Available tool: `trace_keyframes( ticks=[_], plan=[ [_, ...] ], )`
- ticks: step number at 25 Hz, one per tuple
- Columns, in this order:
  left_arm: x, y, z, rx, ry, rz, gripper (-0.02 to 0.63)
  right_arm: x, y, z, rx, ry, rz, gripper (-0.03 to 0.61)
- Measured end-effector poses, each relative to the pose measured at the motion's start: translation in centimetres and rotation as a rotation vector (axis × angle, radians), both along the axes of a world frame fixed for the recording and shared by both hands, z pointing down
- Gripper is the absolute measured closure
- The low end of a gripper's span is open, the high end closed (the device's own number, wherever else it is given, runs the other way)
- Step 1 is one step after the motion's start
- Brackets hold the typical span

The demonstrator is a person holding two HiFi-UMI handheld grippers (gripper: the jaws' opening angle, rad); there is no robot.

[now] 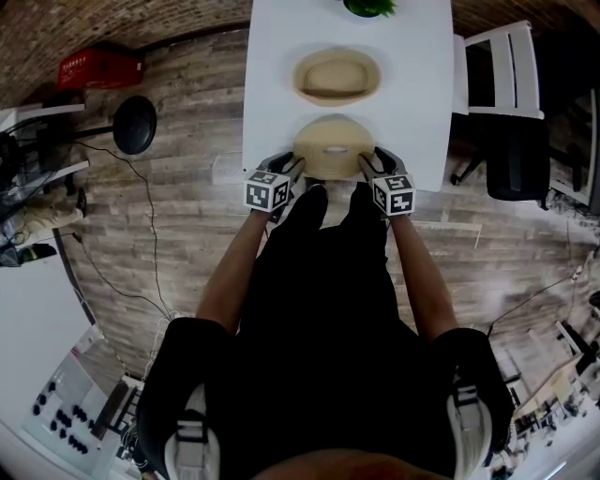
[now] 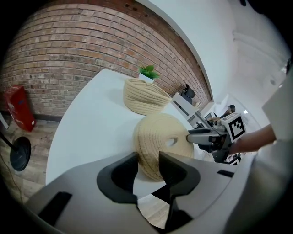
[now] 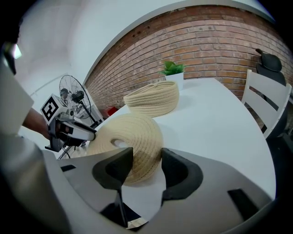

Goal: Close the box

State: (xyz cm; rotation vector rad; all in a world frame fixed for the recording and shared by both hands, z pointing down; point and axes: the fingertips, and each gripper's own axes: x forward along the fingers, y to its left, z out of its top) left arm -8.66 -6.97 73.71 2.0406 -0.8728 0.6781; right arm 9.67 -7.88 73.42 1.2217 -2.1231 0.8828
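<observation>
A round woven rope lid with a hole in its middle sits tilted at the front edge of the white table. My left gripper grips its left rim and my right gripper its right rim. In the left gripper view the lid has its rim pinched between the jaws of the left gripper, and the right gripper shows across it. In the right gripper view the lid fills the right gripper. The open woven basket stands just behind the lid.
A small potted plant stands at the table's far end. A white chair is at the table's right. On the wooden floor to the left are a standing fan and a red crate.
</observation>
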Motion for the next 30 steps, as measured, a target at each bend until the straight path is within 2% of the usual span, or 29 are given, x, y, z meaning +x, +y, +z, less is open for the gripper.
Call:
trace_keyframes(
  ticks=[3,8,18,30],
  plan=[
    [-0.4,0.1,-0.4,0.012,0.008,-0.006,0.462,-0.4,0.1,-0.4,0.012,-0.001,0.023,0.385],
    [-0.8,-0.8,-2.3,0.040,0.065,-0.064,0.462,-0.5,-0.2,-1.3,0.027,-0.008,0.070,0.388],
    [-1.5,-2.1,-4.6,0.088,0.100,-0.146,0.488,-0.8,-0.5,-3.5,0.040,-0.033,0.139,0.390],
    [0.4,-3.7,-8.0,0.146,0.155,-0.122,0.491,1.2,-2.7,-7.2,0.108,-0.031,0.207,0.394]
  ],
)
